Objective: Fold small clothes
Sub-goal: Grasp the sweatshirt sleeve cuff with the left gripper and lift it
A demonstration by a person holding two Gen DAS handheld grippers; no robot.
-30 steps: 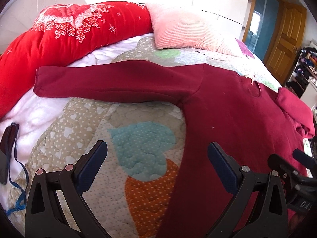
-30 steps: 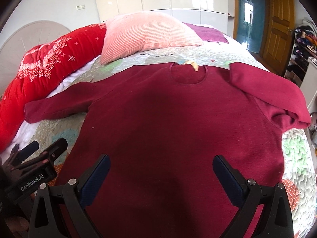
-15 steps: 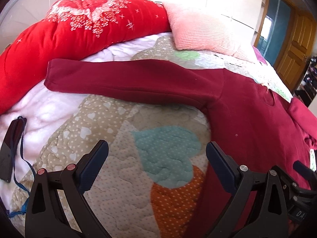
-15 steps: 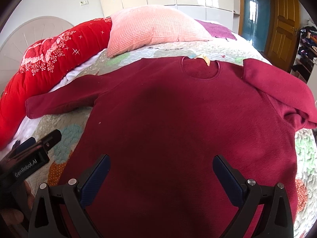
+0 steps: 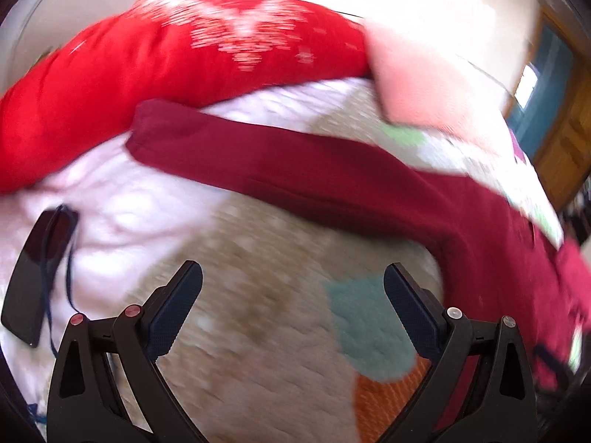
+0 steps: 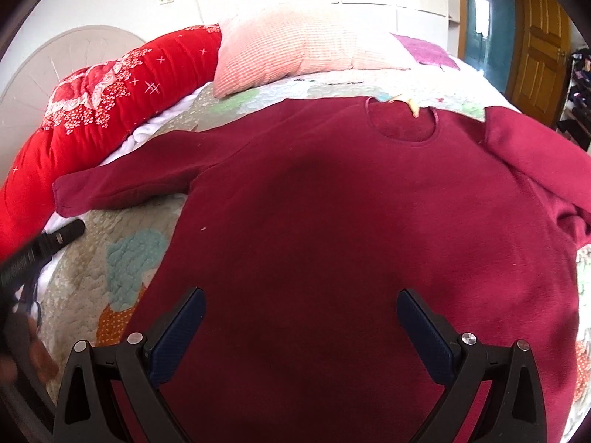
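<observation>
A dark red long-sleeved top (image 6: pixel 351 221) lies flat on the quilted bed, neck hole away from me. Its left sleeve (image 5: pixel 280 162) stretches out straight toward the red duvet; its right sleeve (image 6: pixel 535 162) is folded in over the body. My left gripper (image 5: pixel 293 288) is open and empty above the quilt, short of the left sleeve; the view is blurred. It also shows at the left edge of the right wrist view (image 6: pixel 55 240). My right gripper (image 6: pixel 301 310) is open and empty above the lower body of the top.
A rolled red duvet (image 6: pixel 110 92) lies along the left side and a pink pillow (image 6: pixel 303 51) at the head. A black phone with a blue cord (image 5: pixel 37 269) lies on the white sheet at the left. A wooden door (image 6: pixel 543 48) is at the far right.
My left gripper has swung left, away from the body of the top and toward the outstretched left sleeve. My right gripper has moved slightly forward over the top. Both stay open.
</observation>
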